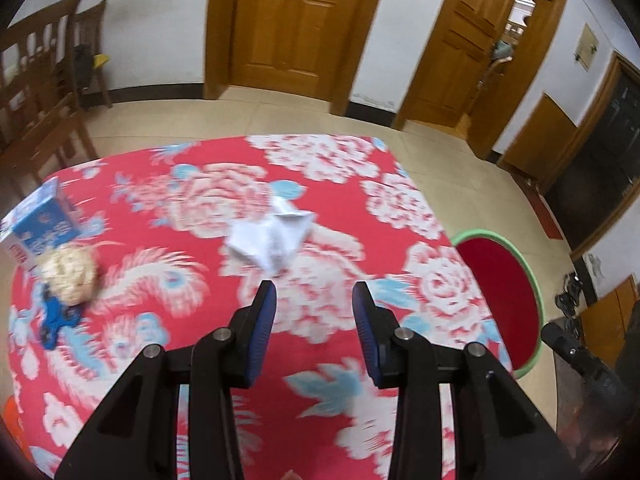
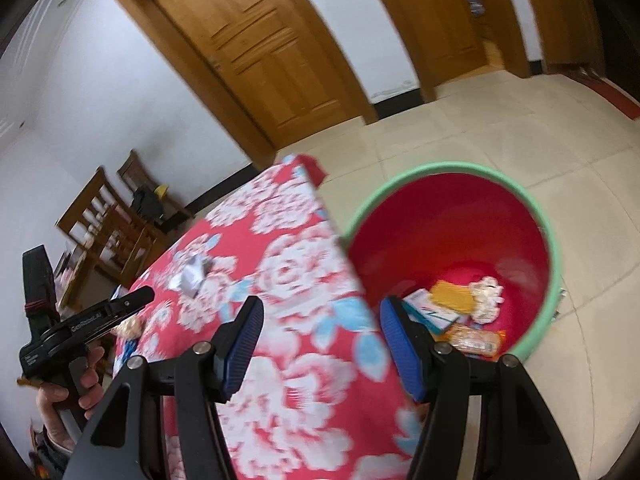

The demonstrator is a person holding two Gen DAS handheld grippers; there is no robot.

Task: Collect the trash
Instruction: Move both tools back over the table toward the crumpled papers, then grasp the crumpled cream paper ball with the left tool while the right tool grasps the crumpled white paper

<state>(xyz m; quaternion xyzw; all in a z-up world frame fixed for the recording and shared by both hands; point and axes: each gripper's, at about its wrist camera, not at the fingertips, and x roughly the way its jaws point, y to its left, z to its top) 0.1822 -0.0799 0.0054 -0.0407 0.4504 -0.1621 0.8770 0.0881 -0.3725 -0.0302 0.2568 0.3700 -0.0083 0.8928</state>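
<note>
Floral tablecloth [image 1: 328,216], tiled floor [image 1: 460,168], wooden doors [image 1: 296,24]

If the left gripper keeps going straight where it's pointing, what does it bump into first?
Most likely the crumpled white paper. The left gripper is open and empty, and the paper lies on the flowery tablecloth just ahead of its fingertips, slightly toward the left finger. How far off it is cannot be told, and the picture is blurred.

Both wrist views look steeply down, close over the shared floral table [image 1: 168,208]; the right also faces the bin [image 2: 554,264].
</note>
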